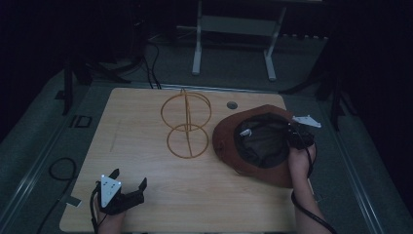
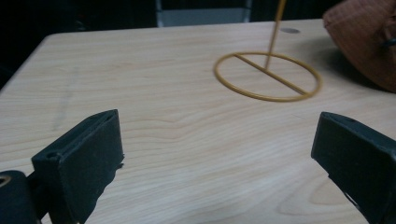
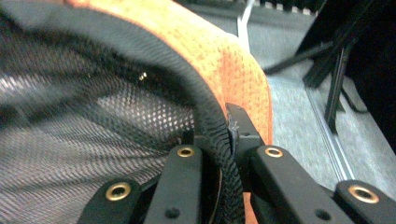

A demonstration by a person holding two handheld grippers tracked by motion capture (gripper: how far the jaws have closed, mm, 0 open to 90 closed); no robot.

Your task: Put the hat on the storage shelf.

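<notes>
Black jaws on the right gripper (image 3: pixel 223 154) are pinching down tight on the hat (image 1: pixel 253 141), right on the dark woven band that runs round the inside of the crown. From the right gripper view you can see that band squeezed between the two jaws, with the mesh lining on one side and the rust-brown felt on the other. The right hand (image 1: pixel 301 158) is reaching forward from the bottom edge, forearm angling up and a bit inward, with the gripper over the hat's right rim. The hat is lying crown-down, opening facing up, on the right half of the wooden table (image 1: pixel 146 146).

Over at the near left corner, the left gripper (image 1: pixel 127 180) is sitting low above the tabletop with its jaws spread wide and nothing between them, pointing forward and slightly right. The left hand (image 1: pixel 109 222) is just peeking in from the bottom edge.

Between the two, a gold wire stand (image 1: pixel 186 127) is standing upright mid-table, just left of the hat, not touching it as far as I can tell.
</notes>
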